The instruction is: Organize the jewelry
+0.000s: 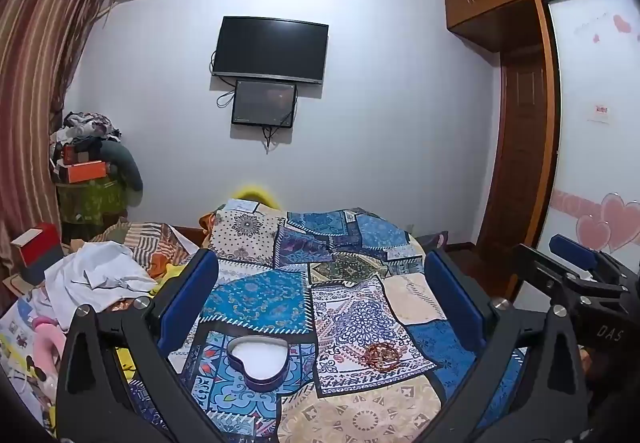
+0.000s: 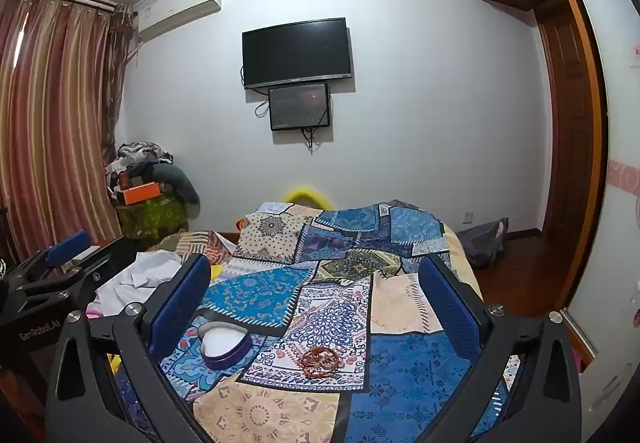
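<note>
A dark purple heart-shaped box [image 1: 260,361] with a white lining lies open on the patchwork bedspread [image 1: 360,419]; it also shows in the right wrist view [image 2: 224,343]. A small pile of copper-coloured bangles [image 1: 380,356] lies to its right, also in the right wrist view [image 2: 322,360]. My left gripper [image 1: 320,295] is open and empty, held above the box and bangles. My right gripper [image 2: 316,295] is open and empty, above the same spot, slightly to the right. Each gripper shows at the other view's edge, the right gripper [image 1: 576,275] and the left gripper [image 2: 60,263].
White cloth [image 1: 96,279] and mixed clutter lie on the bed's left side. A pile of clothes and boxes [image 1: 88,163] stands in the far left corner. A TV [image 1: 270,49] hangs on the far wall. A wardrobe [image 1: 520,123] stands on the right.
</note>
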